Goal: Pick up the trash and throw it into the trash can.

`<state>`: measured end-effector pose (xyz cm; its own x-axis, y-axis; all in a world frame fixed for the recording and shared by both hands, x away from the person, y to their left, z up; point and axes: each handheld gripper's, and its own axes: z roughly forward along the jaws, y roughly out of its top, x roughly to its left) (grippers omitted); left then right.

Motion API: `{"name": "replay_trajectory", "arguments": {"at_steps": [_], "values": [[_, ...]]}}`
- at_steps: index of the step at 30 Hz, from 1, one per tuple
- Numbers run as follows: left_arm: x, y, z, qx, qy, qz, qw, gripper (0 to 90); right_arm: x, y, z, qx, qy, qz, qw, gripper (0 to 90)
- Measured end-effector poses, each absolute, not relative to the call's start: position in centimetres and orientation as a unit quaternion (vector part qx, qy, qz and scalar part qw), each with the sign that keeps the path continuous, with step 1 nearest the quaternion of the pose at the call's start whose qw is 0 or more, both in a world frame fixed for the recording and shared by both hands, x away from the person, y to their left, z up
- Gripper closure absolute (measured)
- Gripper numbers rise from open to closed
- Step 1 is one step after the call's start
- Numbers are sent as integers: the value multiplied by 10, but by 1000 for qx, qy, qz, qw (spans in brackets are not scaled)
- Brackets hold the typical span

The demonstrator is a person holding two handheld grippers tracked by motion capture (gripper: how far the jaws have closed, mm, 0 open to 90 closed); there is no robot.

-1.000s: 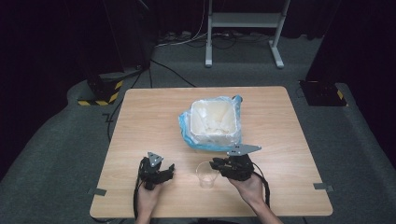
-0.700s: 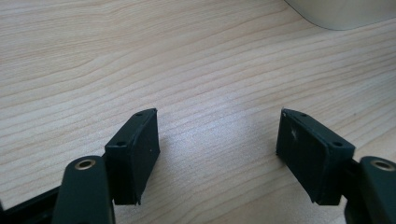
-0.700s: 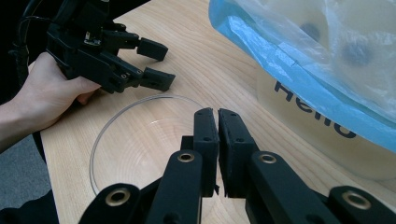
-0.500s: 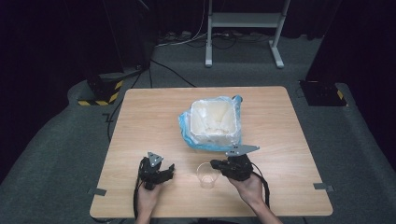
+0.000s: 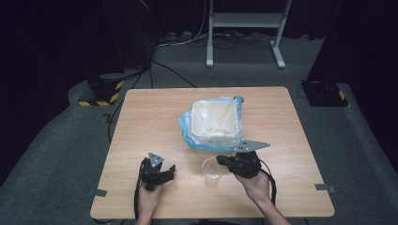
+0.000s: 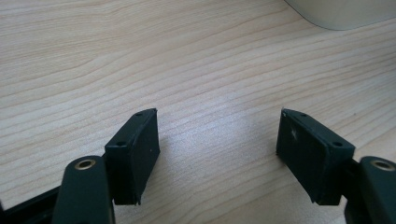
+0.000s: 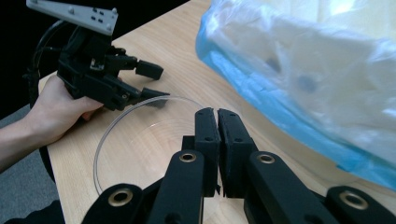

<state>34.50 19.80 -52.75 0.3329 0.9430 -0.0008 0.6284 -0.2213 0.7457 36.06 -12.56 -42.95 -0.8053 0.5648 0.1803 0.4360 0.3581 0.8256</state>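
Note:
A clear plastic cup (image 5: 212,169) stands on the wooden table (image 5: 141,126) near its front edge. My right gripper (image 5: 224,161) is at the cup's right rim. In the right gripper view its jaws (image 7: 217,114) are pressed together at the edge of the clear cup (image 7: 135,140), apparently pinching the thin wall. My left gripper (image 5: 169,172) rests left of the cup, jaws wide apart. The left gripper (image 6: 217,114) has only bare wood between its jaws. Across the cup, that left gripper (image 7: 156,81) is held in a hand.
A white bin lined with a blue plastic bag (image 5: 213,123) sits mid-table, just beyond the cup and close to the right gripper; bag (image 7: 299,79) looms at right. Black stands and cables are on the floor behind the table.
The right gripper and the cup have shifted slightly to the right and away from me. The left gripper has stayed put.

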Motion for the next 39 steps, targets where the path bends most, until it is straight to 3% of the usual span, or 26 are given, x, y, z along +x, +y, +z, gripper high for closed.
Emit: {"name": "replay_trajectory", "arguments": {"at_steps": [23, 39], "values": [[345, 198, -527, 745, 527, 235, 333, 295, 375, -155, -378, 319, 800, 498, 104, 873], [345, 198, -527, 745, 527, 235, 334, 295, 386, -163, -360, 322, 788, 515, 97, 873]]}}
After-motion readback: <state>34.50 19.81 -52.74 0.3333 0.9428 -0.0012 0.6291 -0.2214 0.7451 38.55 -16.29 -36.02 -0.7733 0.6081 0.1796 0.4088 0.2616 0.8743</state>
